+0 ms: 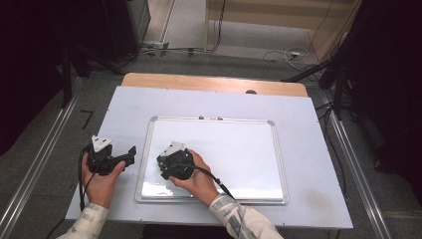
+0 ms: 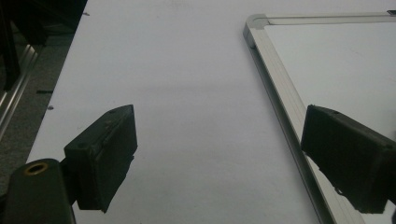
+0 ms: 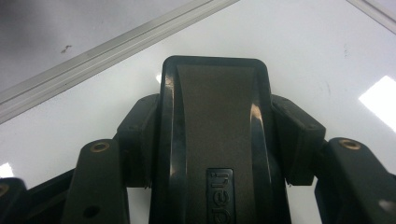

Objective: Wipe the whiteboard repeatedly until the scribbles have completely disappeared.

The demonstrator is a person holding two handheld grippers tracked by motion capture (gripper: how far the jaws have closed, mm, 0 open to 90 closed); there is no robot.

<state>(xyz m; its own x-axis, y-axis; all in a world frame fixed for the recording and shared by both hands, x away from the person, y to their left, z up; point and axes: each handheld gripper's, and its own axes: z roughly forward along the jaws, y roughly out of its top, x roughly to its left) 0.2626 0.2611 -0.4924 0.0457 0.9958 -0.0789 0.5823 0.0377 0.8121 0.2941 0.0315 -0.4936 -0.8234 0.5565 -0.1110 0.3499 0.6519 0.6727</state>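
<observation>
The white-covered table [image 1: 214,99] carries the whiteboard [image 1: 239,149], lying flat at its middle. Over the board's near left corner, the right gripper [image 1: 168,167] has its jaws clamped on a black eraser [image 3: 215,140], which sits on the white surface close to the aluminium frame. Just off the board's left edge, the left gripper [image 1: 130,152] rests on the table, jaws spread wide with nothing between them.

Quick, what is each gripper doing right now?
Left gripper: open, holding nothing, beside the whiteboard.
Right gripper: shut on a black eraser over the whiteboard.
</observation>
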